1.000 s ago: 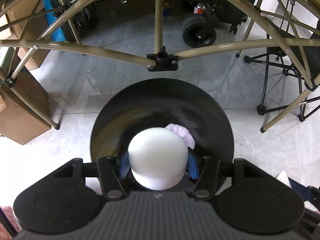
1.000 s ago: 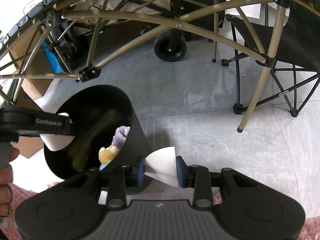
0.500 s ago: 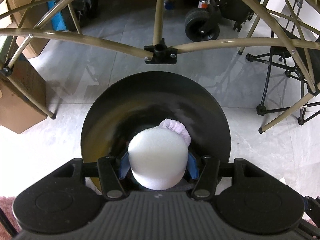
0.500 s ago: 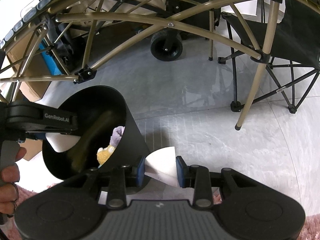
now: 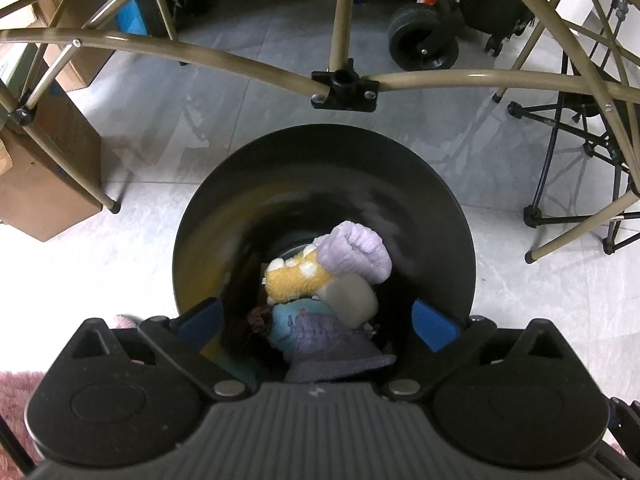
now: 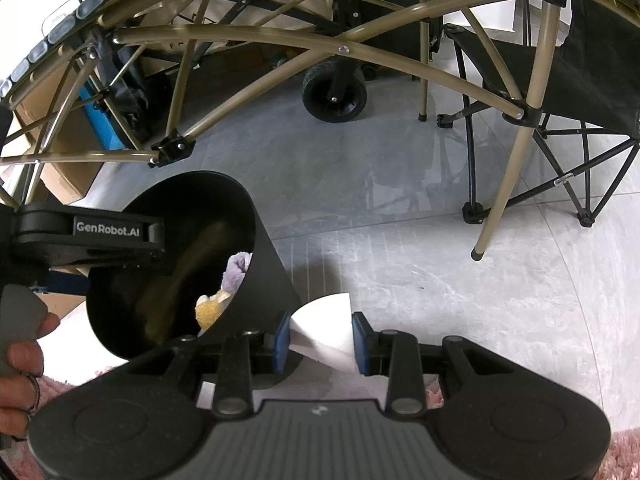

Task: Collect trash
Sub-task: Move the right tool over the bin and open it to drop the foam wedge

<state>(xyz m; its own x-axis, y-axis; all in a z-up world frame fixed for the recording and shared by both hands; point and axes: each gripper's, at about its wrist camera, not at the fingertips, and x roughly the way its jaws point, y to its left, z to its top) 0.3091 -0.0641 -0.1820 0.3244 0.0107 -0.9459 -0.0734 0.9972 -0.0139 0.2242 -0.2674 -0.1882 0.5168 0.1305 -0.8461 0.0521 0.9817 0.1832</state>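
- The left hand-held gripper (image 5: pixel 316 320) is hanging over the mouth of a black bin (image 5: pixel 448 216), pointing steeply down into it; its jaws have just been opening and are now standing wide and released, with nothing pressed between the blue pads (image 5: pixel 434 324).
- A pale rounded foam piece (image 5: pixel 352 298) is lying loose inside the bin, below the spread fingers and clear of both pads.
- Also sitting in the bin are a lilac fuzzy item (image 5: pixel 356 254), a yellow fuzzy item (image 5: pixel 296 280) touching it, and a light blue cloth with purple print (image 5: pixel 316 332) beneath them.
- The right hand-held gripper (image 6: pixel 320 340) is clenched on a white folded paper piece (image 6: pixel 326 330), its two blue pads pressing on either side.
- That paper is being held just beside the bin's outer wall, outside it and above the floor.
- In the right wrist view the left hand-held gripper's black body is reaching across the bin's rim from the left, with a person's fingers (image 6: pixel 20 356) wrapping its handle.
- The bin is standing on a grey tiled floor (image 6: pixel 420 240), with a pink shaggy rug (image 6: pixel 624 452) at the lower edges.
- A tan metal folding frame (image 5: pixel 240 60) is arching above and behind the bin; cardboard boxes (image 5: pixel 44 176) are sitting to the left, and a black wheel (image 5: pixel 424 42) is showing farther back.
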